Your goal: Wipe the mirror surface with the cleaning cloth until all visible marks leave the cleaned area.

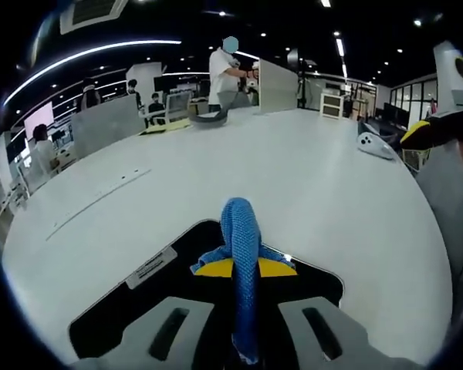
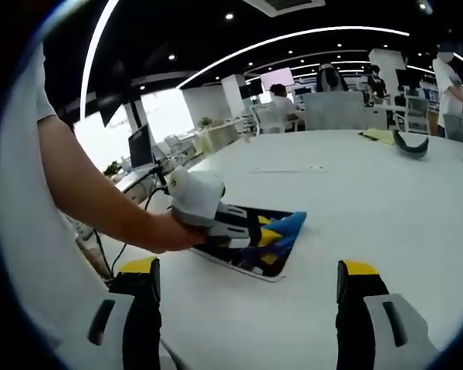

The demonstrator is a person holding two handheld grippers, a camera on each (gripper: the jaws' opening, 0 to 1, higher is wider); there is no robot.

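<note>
While my left gripper (image 1: pixel 245 304) clamps the blue knitted cleaning cloth (image 1: pixel 241 254) between its grey jaws, the cloth runs straight out ahead of those jaws, its long axis in line with them, and its far end folds down onto the dark, flat rectangular mirror (image 1: pixel 139 304) lying on the white tabletop (image 1: pixel 309 177). From my right gripper view I see the same thing sideways: the left gripper (image 2: pixel 251 230), held in a hand (image 2: pixel 166 233), sits low over the mirror (image 2: pixel 251 266), with the blue cloth (image 2: pixel 289 225) poking out at the mirror's far corner, towards the table's middle. So the cloth already touches the glass, as far as I can judge, and the stretch of mirror left to cover lies back towards me and to either side of the jaws, not beyond them. My guess is that the coming stroke has to drag the cloth across its own long axis, or pull it back along it, so that it sweeps the dark surface instead of sliding off the far edge onto bare table. My right gripper (image 2: pixel 247 308) stands spread wide with nothing between its yellow-tipped jaws, near the mirror's closest edge but apart from it, and well placed to steady the mirror if it slides. I can't make out any marks on the glass from here, so how much wiping remains I cannot say.
</note>
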